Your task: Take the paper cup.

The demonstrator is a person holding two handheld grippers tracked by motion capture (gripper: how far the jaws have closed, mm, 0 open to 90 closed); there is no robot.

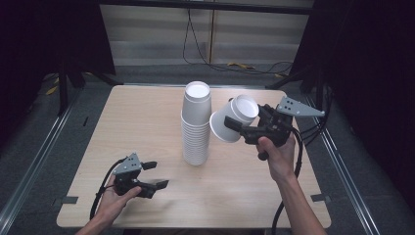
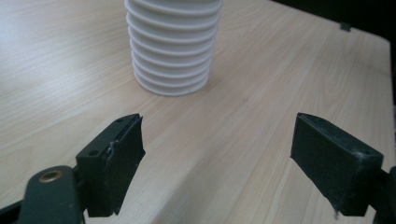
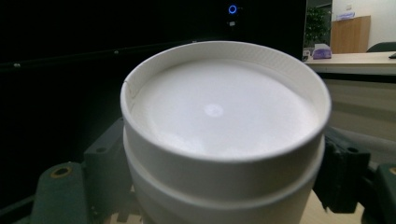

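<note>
A tall stack of white paper cups (image 1: 196, 127) stands upside down in the middle of the wooden table (image 1: 132, 122). In the left gripper view the foot of the stack (image 2: 173, 46) lies ahead of the jaws. My left gripper (image 1: 156, 175) (image 2: 219, 140) rests low over the table's front left, open, with nothing between its jaws. My right gripper (image 1: 236, 121) (image 3: 224, 186) is raised just right of the stack's top and is shut on a white cup (image 1: 230, 120). The cup is tilted, its recessed base (image 3: 219, 107) facing the gripper's camera. A ridge below the base may be a second nested cup.
Black cables (image 1: 195, 44) run across the floor behind the table. Dark stand legs (image 1: 63, 83) sit at the back left, and another stand (image 1: 318, 83) at the back right. Metal rails (image 1: 34, 161) flank the table. Bare tabletop lies left of the stack.
</note>
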